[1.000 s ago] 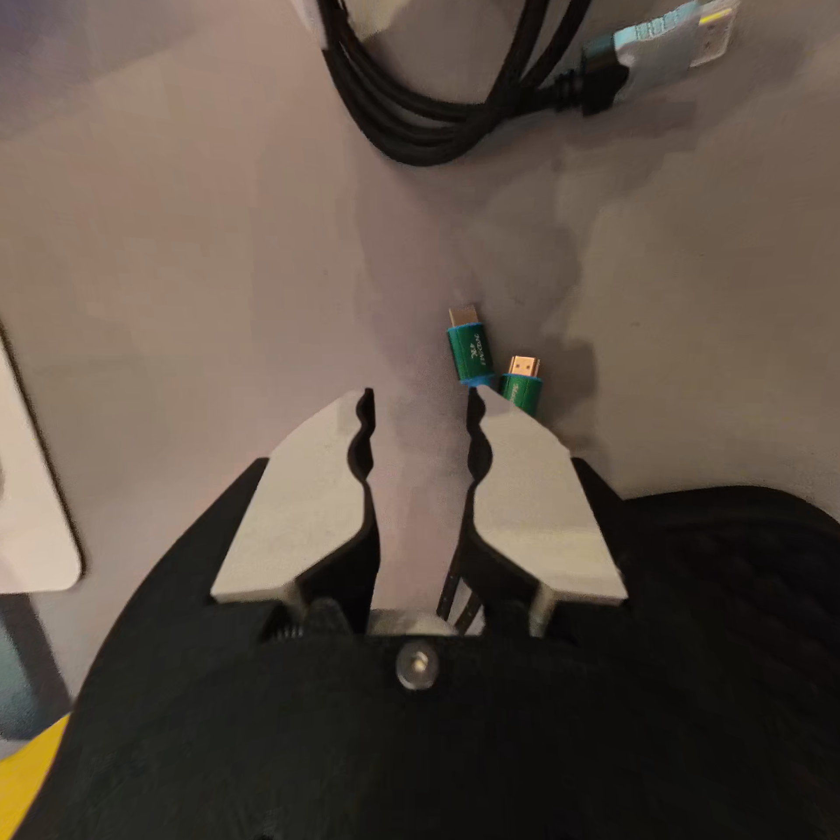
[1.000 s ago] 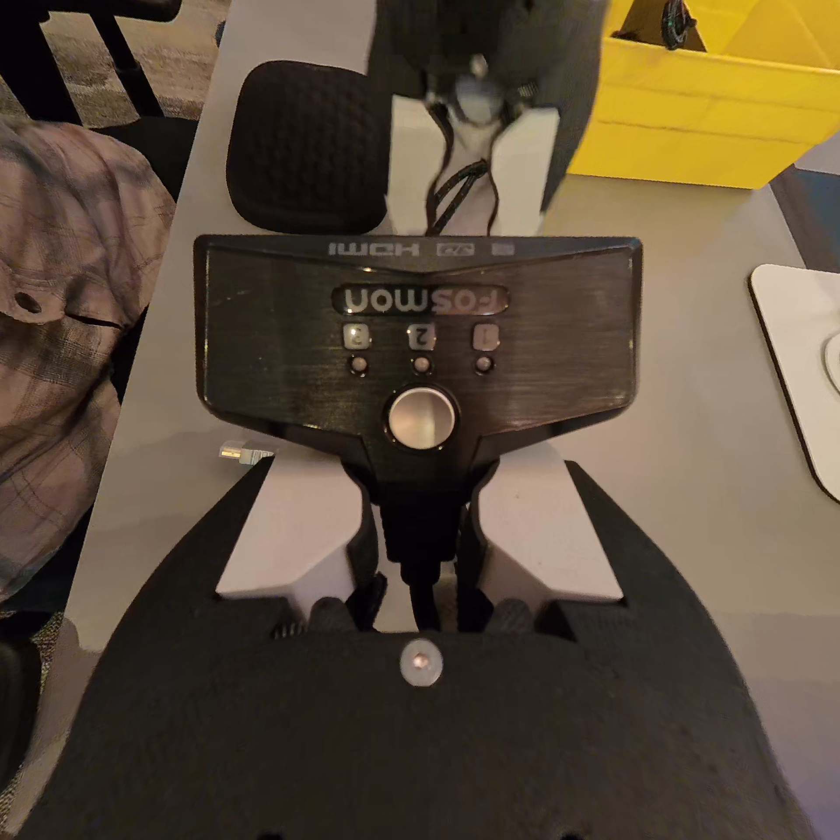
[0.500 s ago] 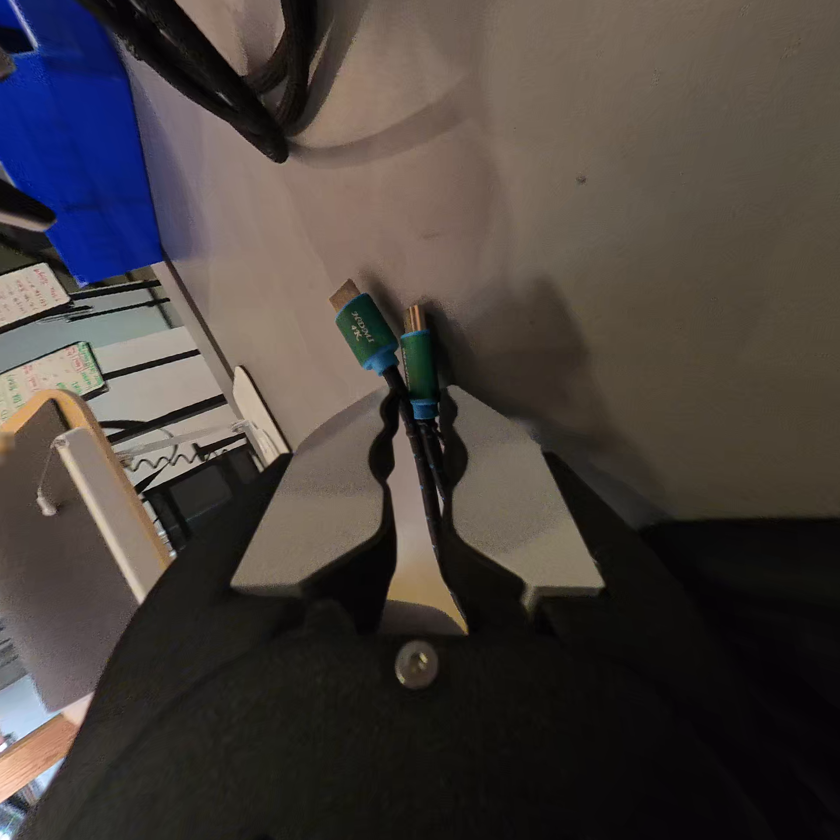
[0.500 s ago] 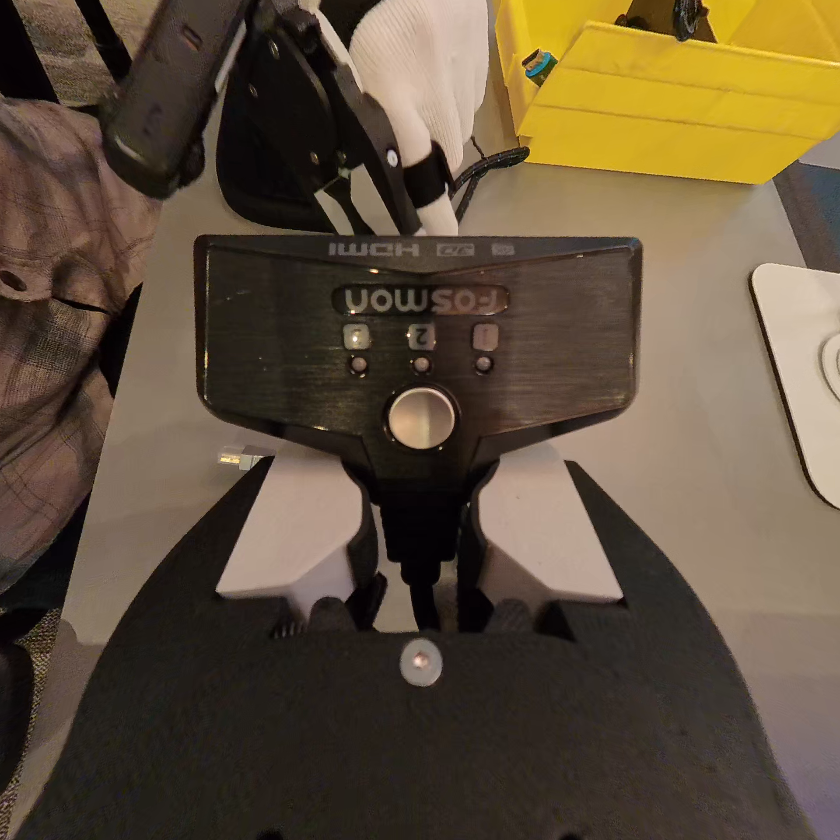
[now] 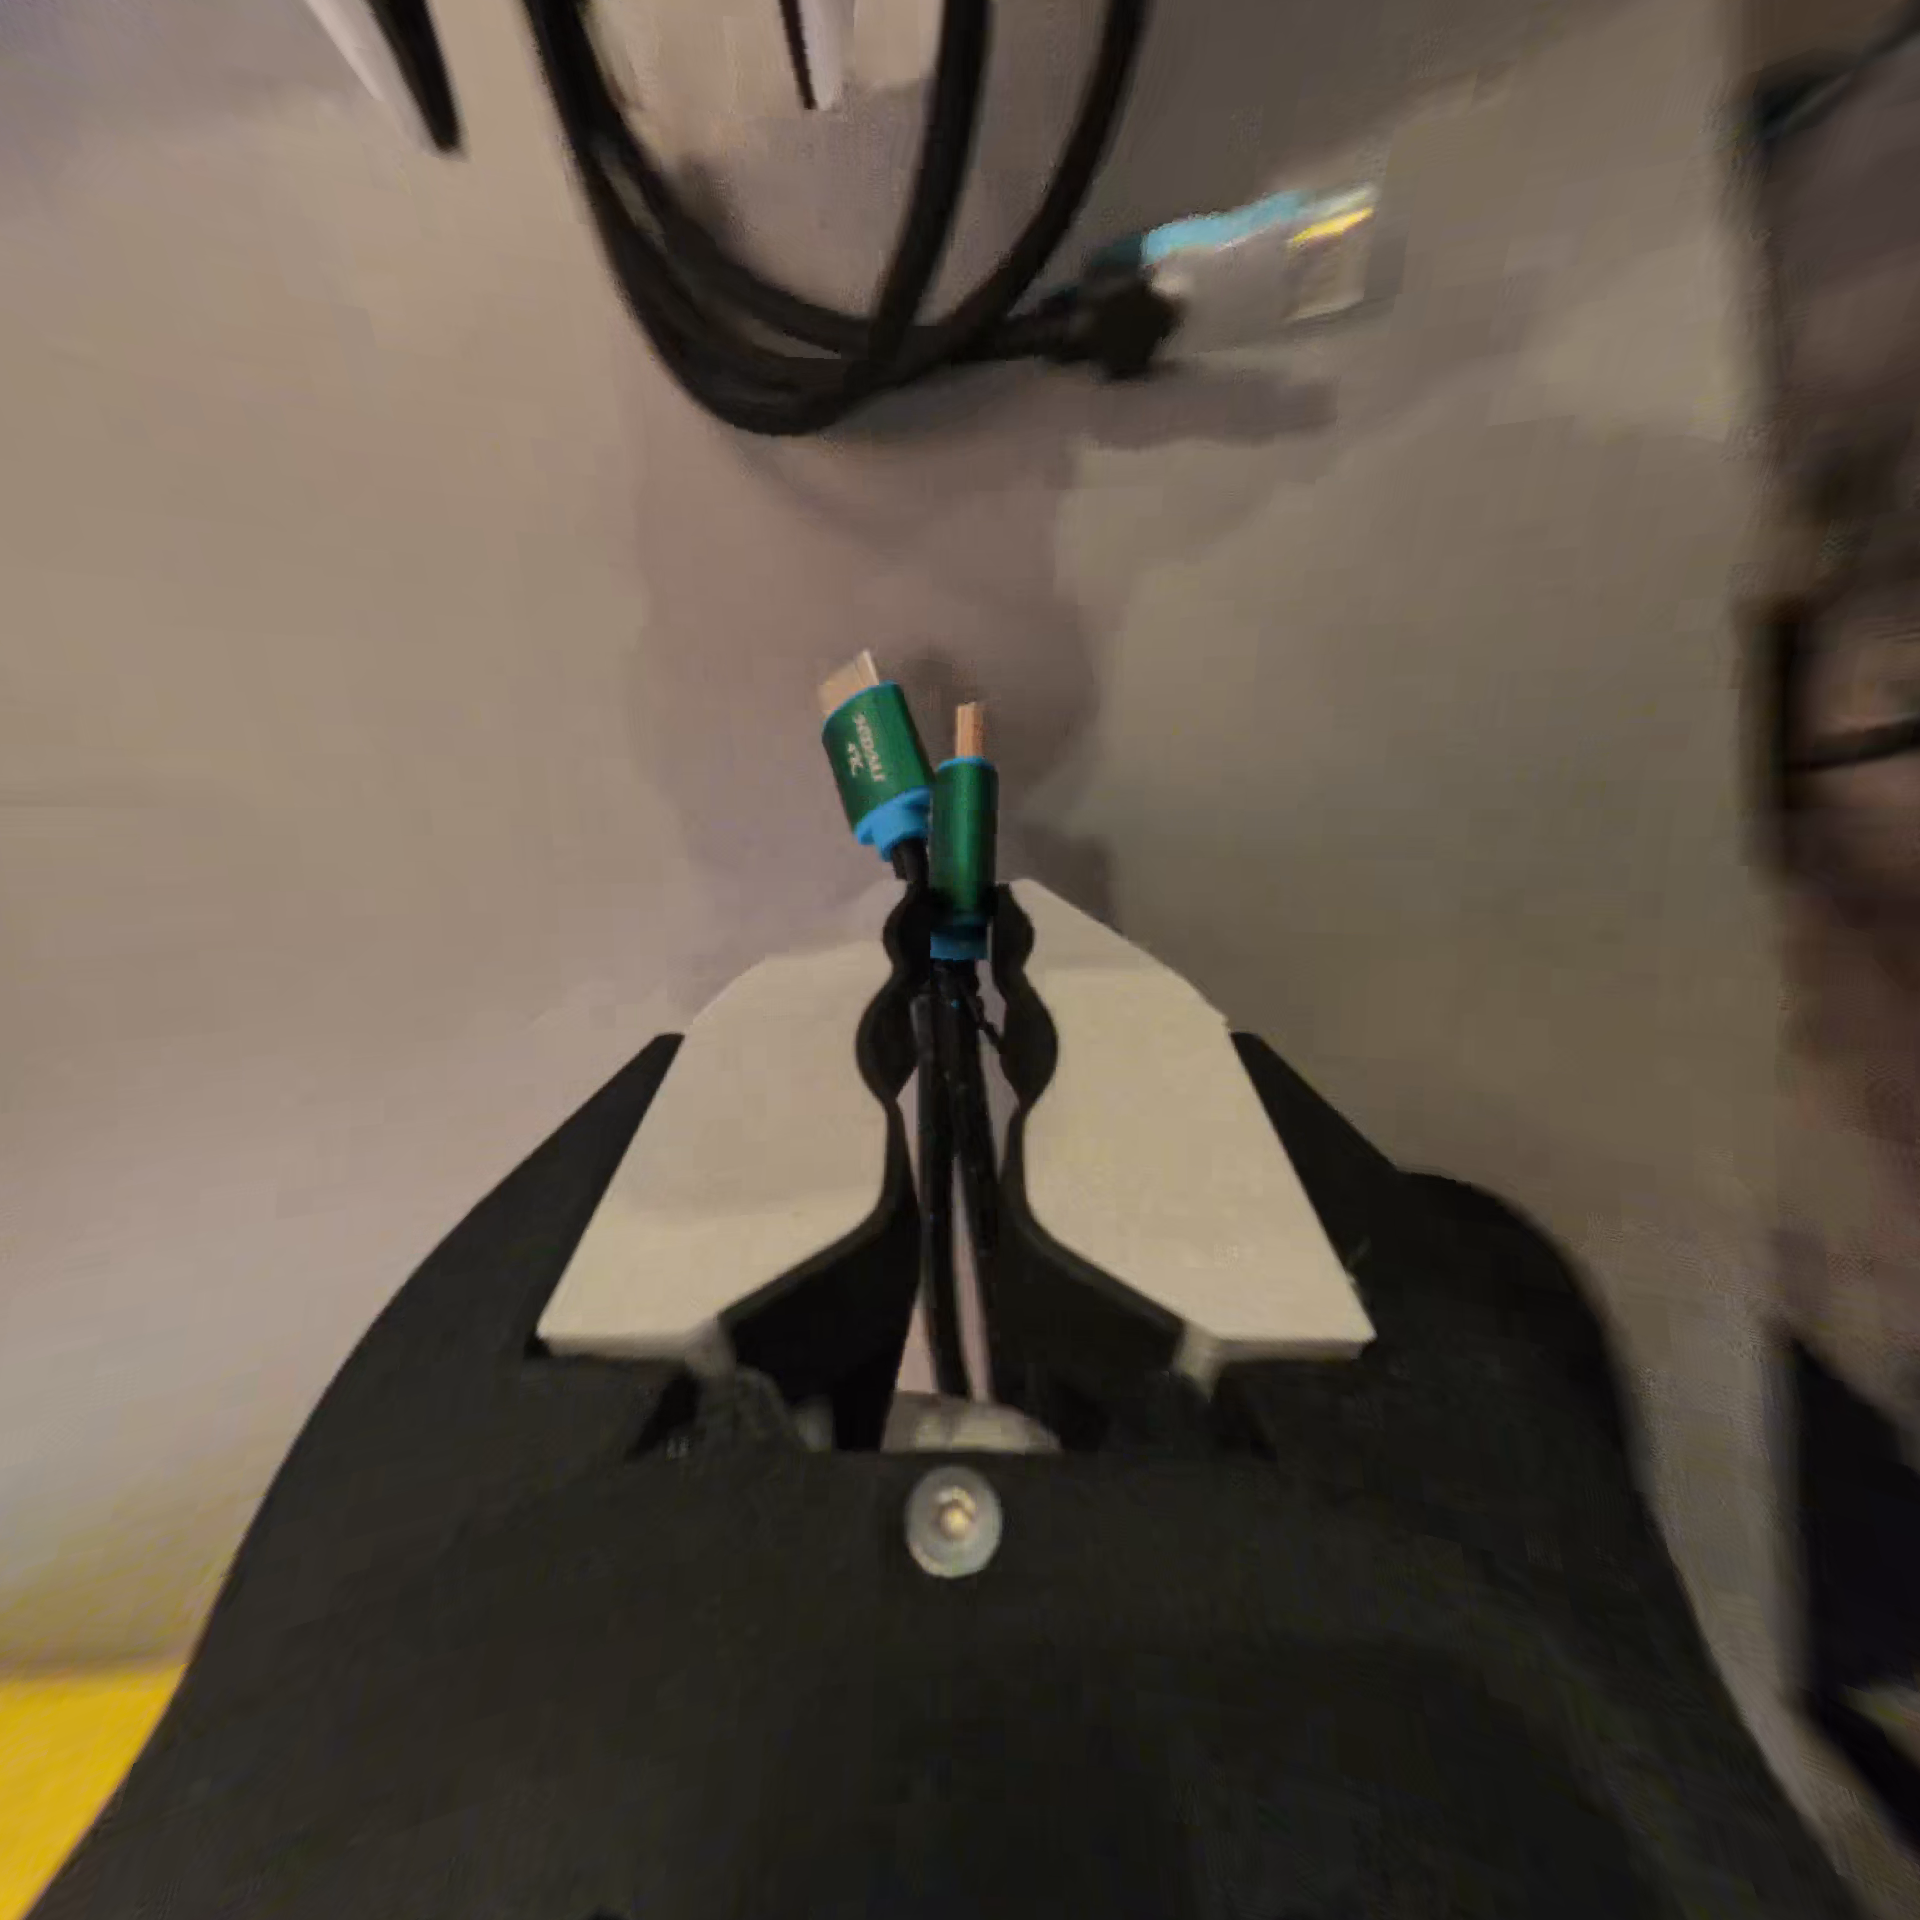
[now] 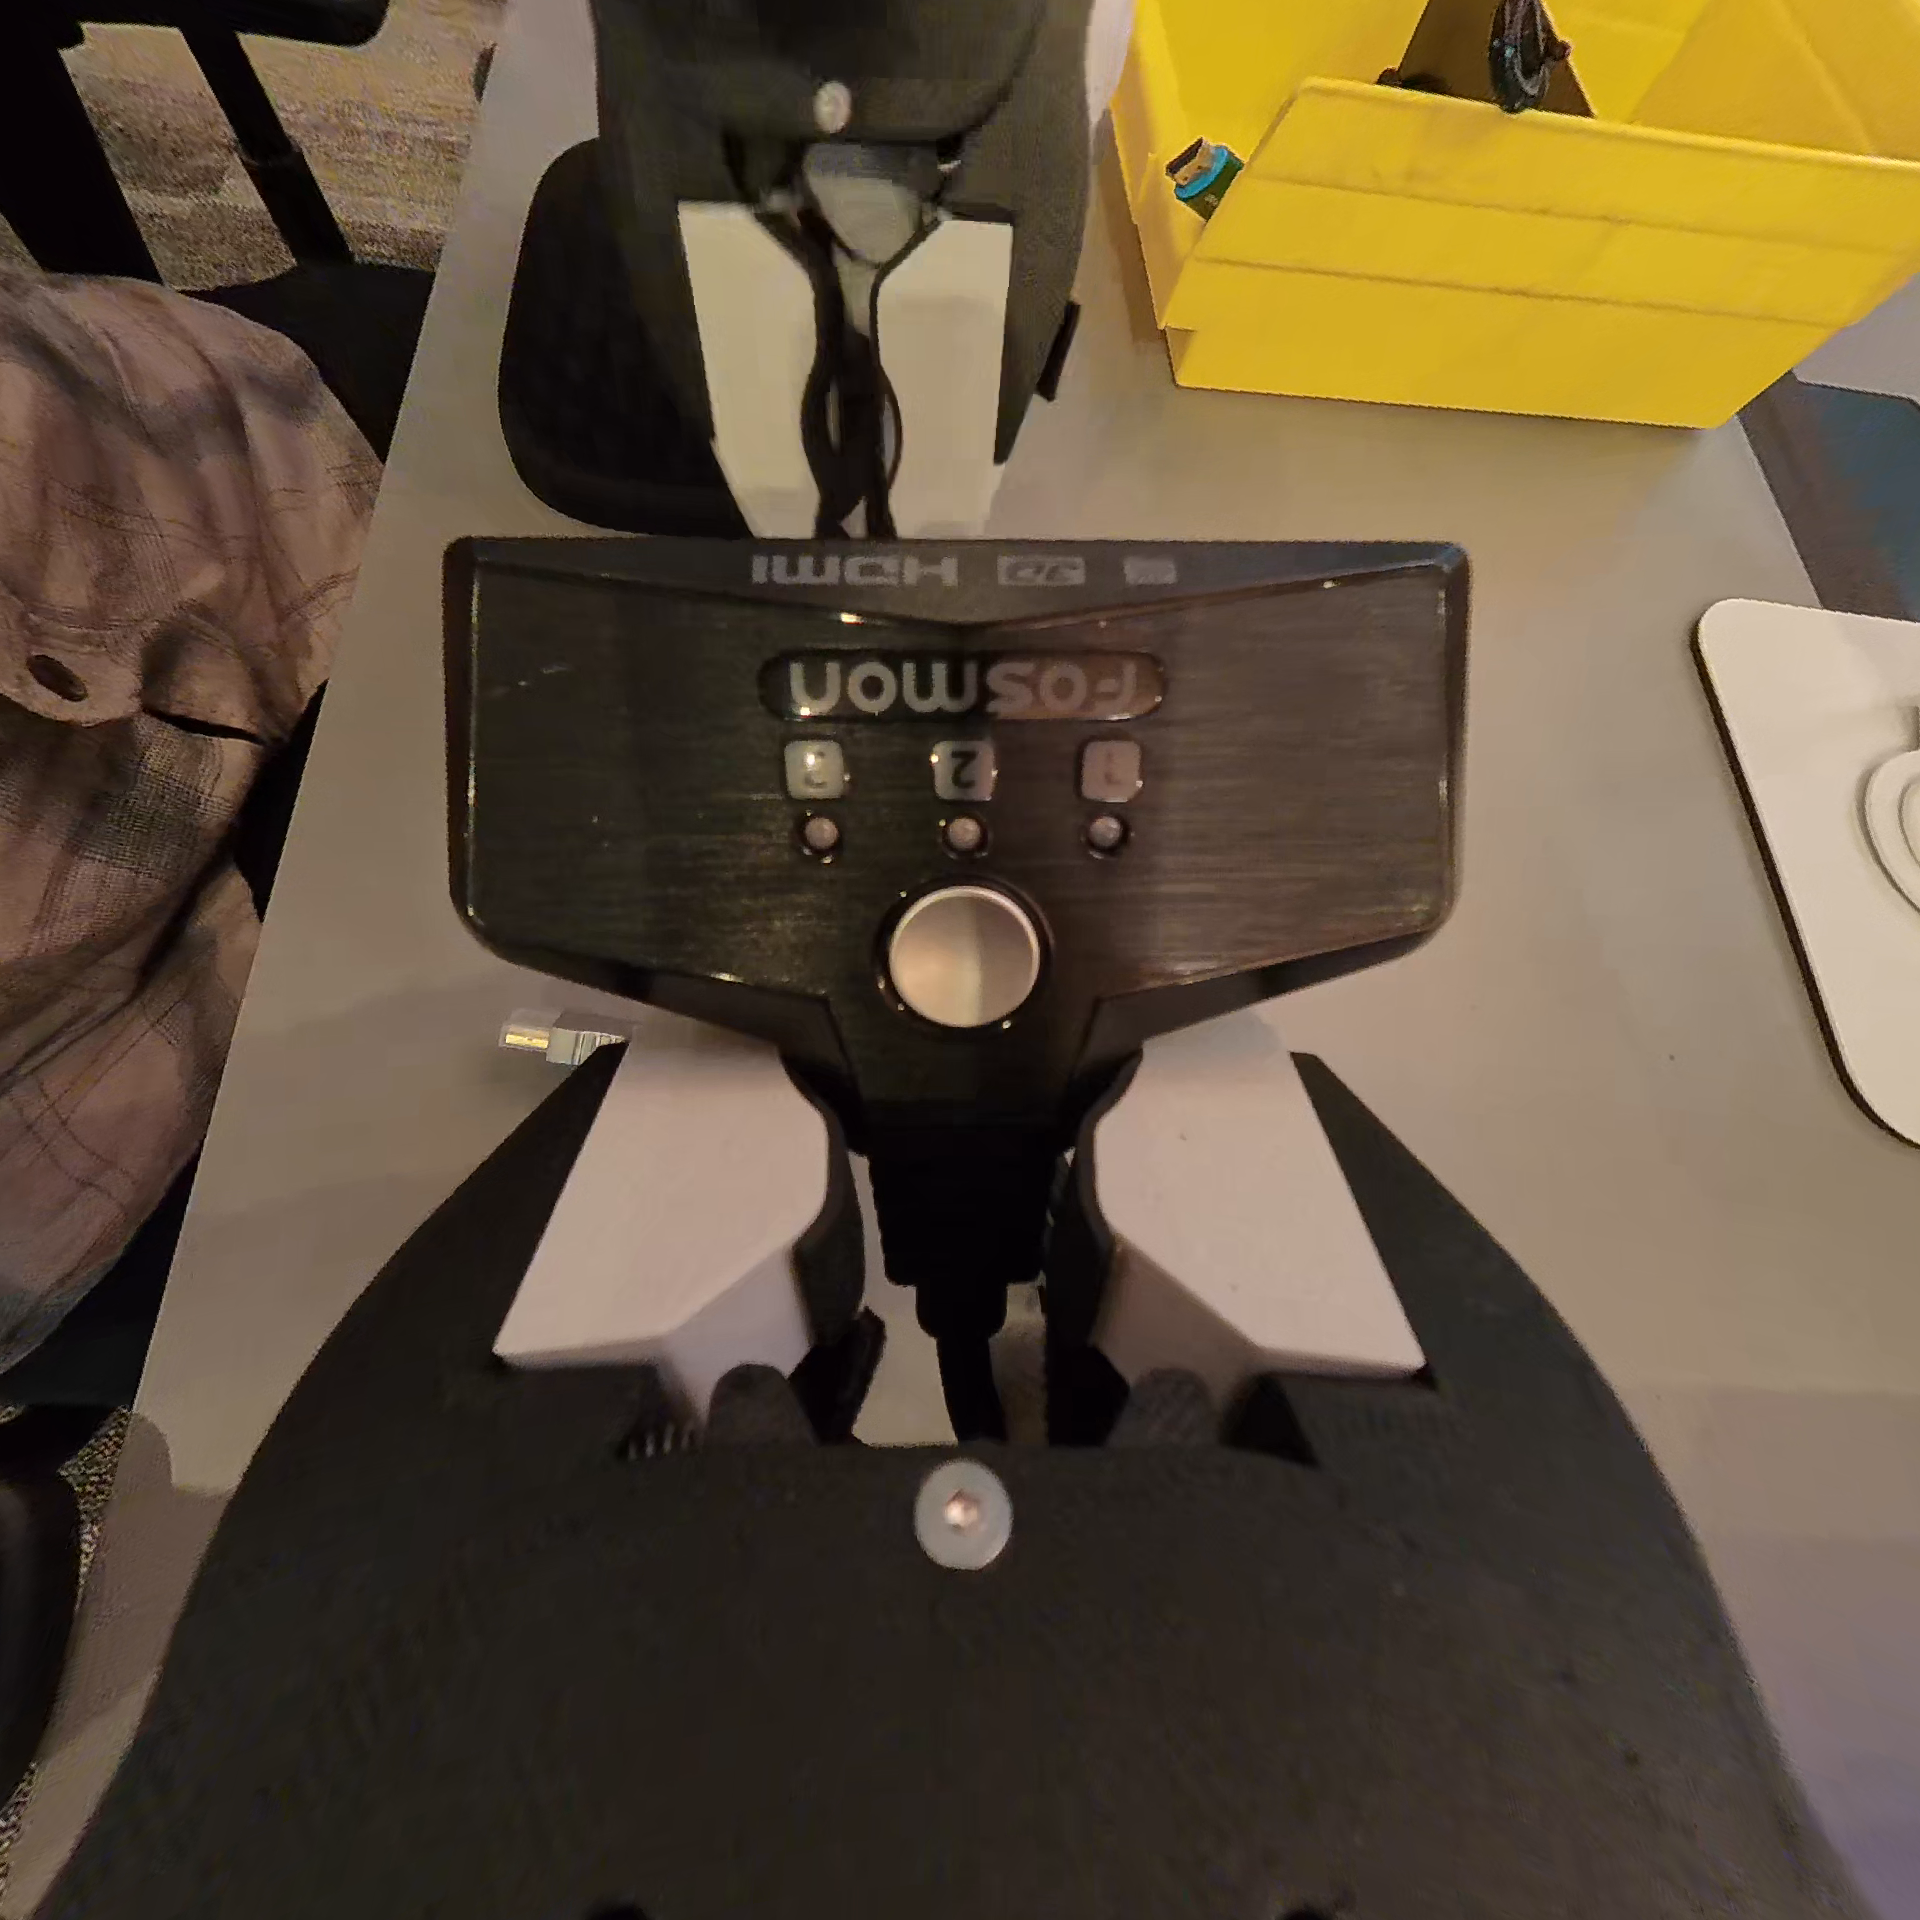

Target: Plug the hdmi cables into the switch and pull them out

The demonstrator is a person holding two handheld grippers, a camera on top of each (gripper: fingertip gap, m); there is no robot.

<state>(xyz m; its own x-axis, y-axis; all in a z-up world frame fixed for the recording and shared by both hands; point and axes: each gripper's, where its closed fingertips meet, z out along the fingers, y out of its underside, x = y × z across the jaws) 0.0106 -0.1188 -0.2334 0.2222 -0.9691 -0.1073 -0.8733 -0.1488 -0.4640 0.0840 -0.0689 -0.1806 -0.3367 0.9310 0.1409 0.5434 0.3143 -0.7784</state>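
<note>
Left gripper fingers clamped two green HDMI plugs above the grey worktop | right gripper fingers gripped the black switch by its near stem, centre worktop.

Left gripper is clamped on two black braided cables, both green HDMI plugs sticking out just past the fingertips. Farther ahead on the grey table: a looped black cable with a blurry silver-blue connector.
</note>
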